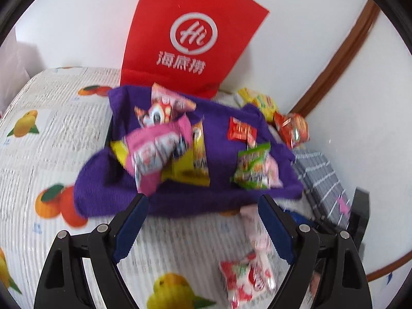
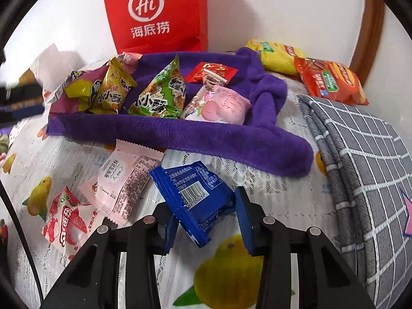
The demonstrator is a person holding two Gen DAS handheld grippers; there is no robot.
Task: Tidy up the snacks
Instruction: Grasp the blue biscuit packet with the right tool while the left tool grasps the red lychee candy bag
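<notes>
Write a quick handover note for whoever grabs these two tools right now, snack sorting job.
Left tool: open, empty, hovering in front of the purple towel.
Right tool: open, fingers on either side of the blue packet on the tablecloth; no clear grip yet.
Done: several snacks already sit on the towel, including the green packet, a yellow packet, the small red packet and a pink packet.
Left: the blue packet, the pale pink packet and the strawberry candy packet lie in front of the towel; a yellow bag and an orange bag lie behind it.
</notes>
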